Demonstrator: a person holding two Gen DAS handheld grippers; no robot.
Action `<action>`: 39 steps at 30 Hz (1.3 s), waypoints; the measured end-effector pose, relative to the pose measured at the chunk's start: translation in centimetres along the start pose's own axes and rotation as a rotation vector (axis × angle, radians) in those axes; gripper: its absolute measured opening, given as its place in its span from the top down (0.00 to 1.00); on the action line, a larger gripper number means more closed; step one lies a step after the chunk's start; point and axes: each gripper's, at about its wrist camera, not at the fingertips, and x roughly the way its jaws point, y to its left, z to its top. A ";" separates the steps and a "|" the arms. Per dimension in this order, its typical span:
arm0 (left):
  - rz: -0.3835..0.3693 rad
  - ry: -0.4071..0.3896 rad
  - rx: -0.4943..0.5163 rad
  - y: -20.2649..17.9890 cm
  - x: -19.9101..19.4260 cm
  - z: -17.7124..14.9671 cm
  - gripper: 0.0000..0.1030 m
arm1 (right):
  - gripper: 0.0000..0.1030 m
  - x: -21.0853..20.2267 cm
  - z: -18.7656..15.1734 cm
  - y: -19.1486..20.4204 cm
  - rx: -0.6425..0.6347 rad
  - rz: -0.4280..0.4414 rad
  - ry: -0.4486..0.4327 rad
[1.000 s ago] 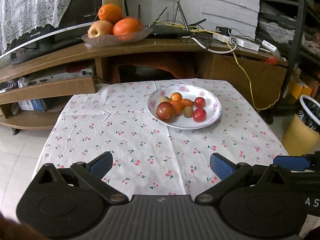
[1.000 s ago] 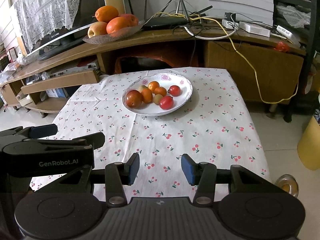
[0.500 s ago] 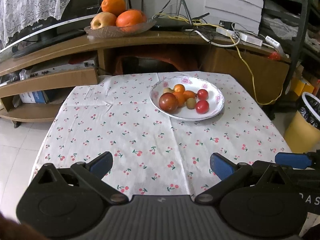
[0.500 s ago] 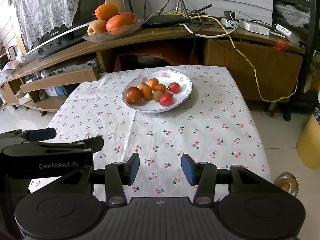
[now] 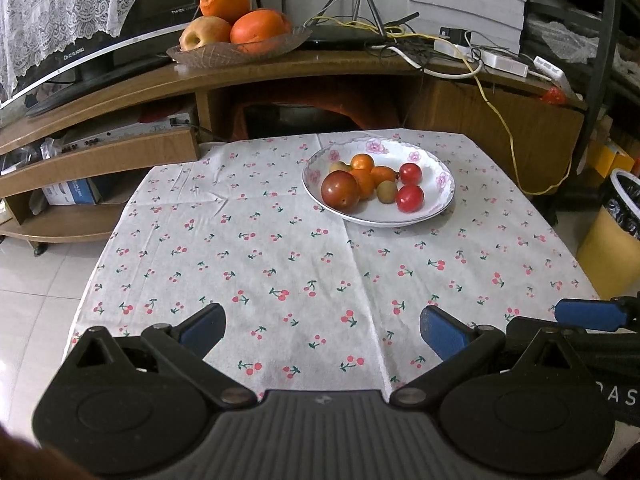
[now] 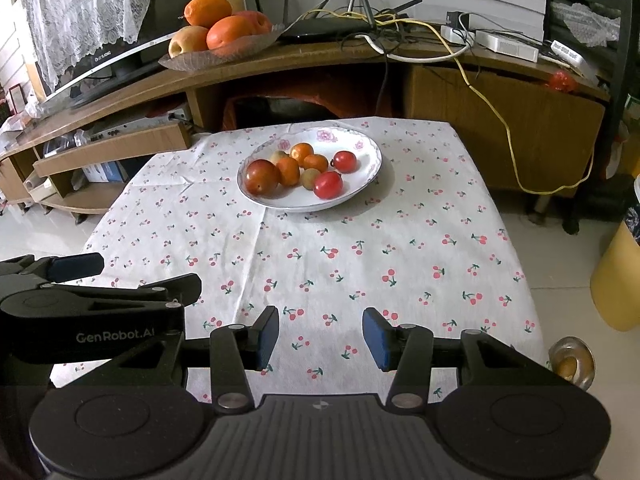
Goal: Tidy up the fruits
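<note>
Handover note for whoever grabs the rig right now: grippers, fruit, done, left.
Left gripper: open, empty, over the near part of the table.
Right gripper: open, empty, also near the front edge, beside the left one.
White floral plate sits toward the far side of the cherry-print cloth and holds the small fruits: one large reddish-brown fruit, three orange ones, two greenish ones, two red ones.
Glass dish on the wooden shelf behind holds oranges and an apple.
Done: nothing visibly sorted.
Left: all of it; both grippers are well short of the plate.
</note>
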 end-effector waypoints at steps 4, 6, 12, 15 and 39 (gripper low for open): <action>0.002 0.004 0.002 0.0 0.1 0.0 0.00 | 0.55 0.1 0.0 0.0 -0.001 -0.002 0.003; 0.004 0.005 0.005 -0.1 0.1 0.0 0.00 | 0.55 0.1 0.0 0.0 -0.001 -0.003 0.005; 0.004 0.006 0.006 0.0 0.1 -0.1 0.00 | 0.55 0.1 0.0 0.0 -0.001 -0.003 0.005; 0.005 0.007 0.007 -0.1 0.1 -0.1 0.00 | 0.55 0.1 -0.1 0.0 -0.001 -0.004 0.005; 0.016 0.001 0.027 -0.2 0.1 -0.2 0.00 | 0.55 0.1 0.0 0.0 0.001 -0.005 0.005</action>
